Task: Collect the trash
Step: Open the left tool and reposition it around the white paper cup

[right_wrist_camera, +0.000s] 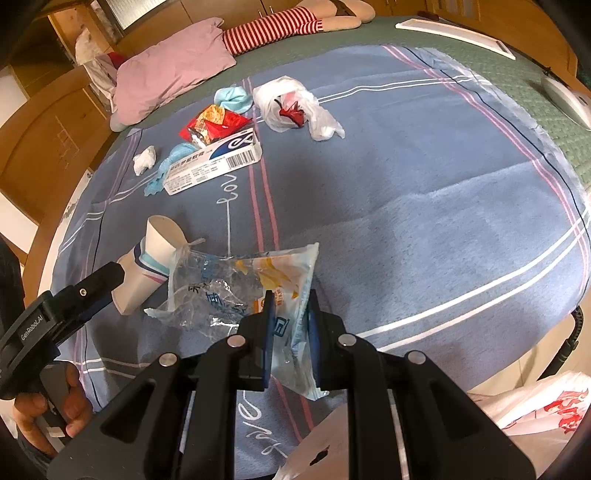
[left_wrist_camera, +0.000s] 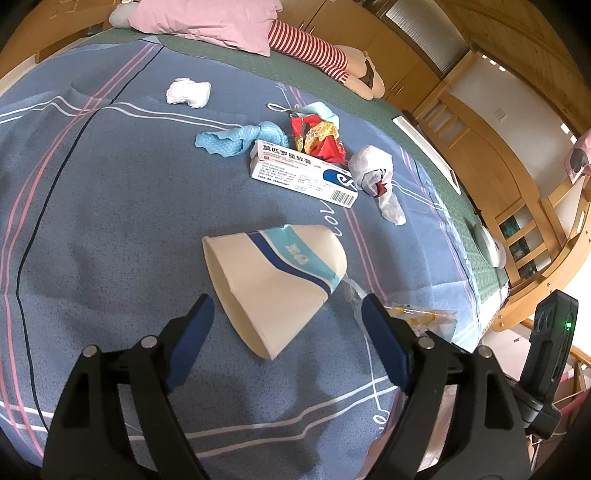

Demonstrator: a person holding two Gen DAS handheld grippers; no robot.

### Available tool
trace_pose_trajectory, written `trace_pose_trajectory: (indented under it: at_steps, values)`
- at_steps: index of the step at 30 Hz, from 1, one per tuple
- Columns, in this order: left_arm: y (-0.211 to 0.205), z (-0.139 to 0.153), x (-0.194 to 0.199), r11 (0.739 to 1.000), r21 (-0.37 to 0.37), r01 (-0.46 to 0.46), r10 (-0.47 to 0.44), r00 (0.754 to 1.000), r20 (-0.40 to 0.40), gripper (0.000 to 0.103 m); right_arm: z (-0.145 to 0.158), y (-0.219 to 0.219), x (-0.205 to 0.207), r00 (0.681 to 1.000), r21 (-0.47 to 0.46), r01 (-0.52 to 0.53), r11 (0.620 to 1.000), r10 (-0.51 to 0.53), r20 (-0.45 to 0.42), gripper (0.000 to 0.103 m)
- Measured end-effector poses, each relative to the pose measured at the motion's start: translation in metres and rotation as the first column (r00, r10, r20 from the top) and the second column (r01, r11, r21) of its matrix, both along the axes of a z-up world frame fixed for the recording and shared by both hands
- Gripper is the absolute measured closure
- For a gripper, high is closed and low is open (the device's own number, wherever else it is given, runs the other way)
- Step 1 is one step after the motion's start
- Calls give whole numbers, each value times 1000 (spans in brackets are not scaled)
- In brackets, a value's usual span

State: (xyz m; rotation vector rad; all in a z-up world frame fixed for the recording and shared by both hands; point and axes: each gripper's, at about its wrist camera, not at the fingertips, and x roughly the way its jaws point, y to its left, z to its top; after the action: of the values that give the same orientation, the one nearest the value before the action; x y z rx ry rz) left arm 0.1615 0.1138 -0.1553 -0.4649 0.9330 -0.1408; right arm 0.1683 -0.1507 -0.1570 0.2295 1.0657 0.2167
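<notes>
Crinkled plastic wrapper (right_wrist_camera: pixel 258 291) sits pinched in right gripper (right_wrist_camera: pixel 290 317) jaws, hiding its print; left gripper (left_wrist_camera: pixel 286 317) jaws gape.

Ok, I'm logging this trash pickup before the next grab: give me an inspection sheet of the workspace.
Surface: blue striped blanket on a bed.
Job's things: flattened paper cup; clear plastic wrapper; medicine box; red snack wrapper; crumpled tissue; white plastic bag; blue cloth.
Clutter: pink pillow.
Grippers: left gripper open around the cup; right gripper shut on the wrapper.
Cables: nothing seen.
Surroundings: wooden cabinets.
</notes>
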Motion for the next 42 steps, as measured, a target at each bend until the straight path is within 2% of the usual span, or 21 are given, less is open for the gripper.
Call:
trace_pose_trajectory:
  at_steps: [12,42]
  values:
    - [1,-1,-2,1000,1,-1,1,1000,-4,14,-3,6,-2,1000,1,-11,1000,11,-10,86]
    - [0,-6,-1,1000,8,11,-11,1000,-16,12,-9,9,0,999,18,-21,1000,22,-31,85]
